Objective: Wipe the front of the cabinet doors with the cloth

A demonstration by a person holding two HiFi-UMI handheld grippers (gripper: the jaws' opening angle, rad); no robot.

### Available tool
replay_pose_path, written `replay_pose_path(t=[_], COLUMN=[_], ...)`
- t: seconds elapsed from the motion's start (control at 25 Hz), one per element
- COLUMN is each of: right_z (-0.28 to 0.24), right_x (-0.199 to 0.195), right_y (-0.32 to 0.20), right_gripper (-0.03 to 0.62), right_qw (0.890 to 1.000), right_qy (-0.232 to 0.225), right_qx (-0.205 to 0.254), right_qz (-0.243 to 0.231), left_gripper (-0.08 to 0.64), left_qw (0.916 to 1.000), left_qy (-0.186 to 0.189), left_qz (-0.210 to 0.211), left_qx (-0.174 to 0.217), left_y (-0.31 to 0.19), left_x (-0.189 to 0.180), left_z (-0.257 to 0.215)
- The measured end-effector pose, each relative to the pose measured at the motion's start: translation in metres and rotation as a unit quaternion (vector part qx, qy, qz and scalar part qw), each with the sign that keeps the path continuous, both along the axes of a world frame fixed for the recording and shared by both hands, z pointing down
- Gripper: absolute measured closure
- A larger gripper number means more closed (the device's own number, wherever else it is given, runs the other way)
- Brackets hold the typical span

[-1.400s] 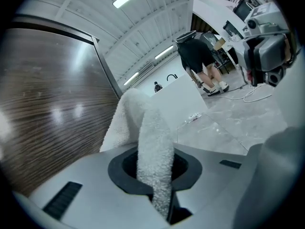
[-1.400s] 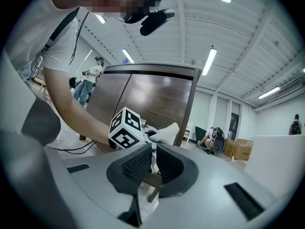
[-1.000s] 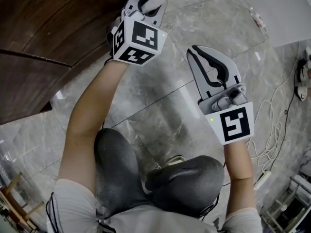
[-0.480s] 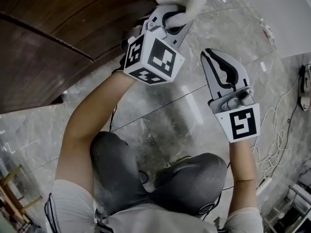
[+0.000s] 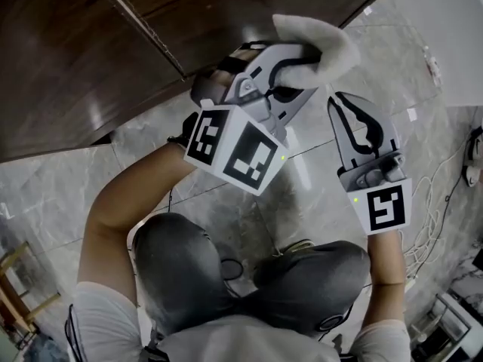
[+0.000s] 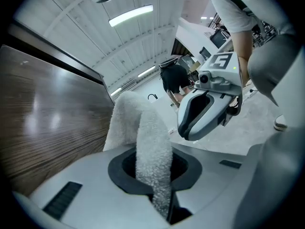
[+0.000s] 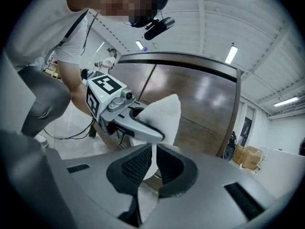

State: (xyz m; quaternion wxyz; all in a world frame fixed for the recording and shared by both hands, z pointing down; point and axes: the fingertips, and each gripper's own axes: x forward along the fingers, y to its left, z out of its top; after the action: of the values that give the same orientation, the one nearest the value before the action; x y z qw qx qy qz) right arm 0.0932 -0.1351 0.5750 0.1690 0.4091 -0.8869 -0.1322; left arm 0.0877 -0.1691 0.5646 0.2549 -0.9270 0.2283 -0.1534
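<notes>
We are raising the cloth, clamped in our left tool, toward the cabinet door, our right tool closed and empty.

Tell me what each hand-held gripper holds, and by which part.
The left hand-held gripper is shut on the cloth, pinching a bunched fold; the rest sticks out past the jaws. The right hand-held gripper holds nothing.
</notes>
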Motion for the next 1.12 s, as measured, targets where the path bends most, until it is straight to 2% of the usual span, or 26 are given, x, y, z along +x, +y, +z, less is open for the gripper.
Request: replay_pose_path(t=[0.2, 0.32, 0.52, 0.76, 0.88, 1.04, 1.12], right_z=[-0.006, -0.033, -0.098, -0.179, -0.227, -0.296, -0.331], right_x=[-0.018, -0.019, -0.023, -0.038, -0.046, -0.058, -0.067], right_y=[0.003, 0.015, 0.026, 0.049, 0.057, 0.070, 0.076], right_gripper=[0.540, 0.540, 0.540, 0.540, 0.540, 0.540, 0.540], right_qw=[0.999, 0.997, 0.994, 0.992, 0.991, 0.990, 0.991], right_qy=[0.014, 0.032, 0.011, 0.068, 0.066, 0.067, 0.051], right_qx=[-0.050, -0.073, -0.108, -0.100, -0.104, -0.109, -0.117], right_qz=[-0.001, -0.004, 0.000, -0.034, -0.044, -0.051, -0.047], left_gripper=[0.502, 0.502, 0.502, 0.502, 0.502, 0.502, 0.502], left_qw=[0.9998, 0.9990, 0.9949, 0.9909, 0.9874, 0.9868, 0.9870], left_qy=[0.010, 0.009, -0.009, -0.027, -0.028, -0.032, -0.034], left_qz=[-0.017, -0.030, -0.052, -0.084, -0.105, -0.117, -0.121], left_qx=[-0.008, -0.032, -0.086, -0.102, -0.116, -0.107, -0.101], left_y=[0.008, 0.020, 0.045, 0.070, 0.081, 0.096, 0.101], left_x=[-0.028, -0.041, -0.060, -0.083, -0.094, -0.107, -0.114], left_z=[-0.016, -0.041, -0.093, -0.170, -0.216, -0.292, -0.330])
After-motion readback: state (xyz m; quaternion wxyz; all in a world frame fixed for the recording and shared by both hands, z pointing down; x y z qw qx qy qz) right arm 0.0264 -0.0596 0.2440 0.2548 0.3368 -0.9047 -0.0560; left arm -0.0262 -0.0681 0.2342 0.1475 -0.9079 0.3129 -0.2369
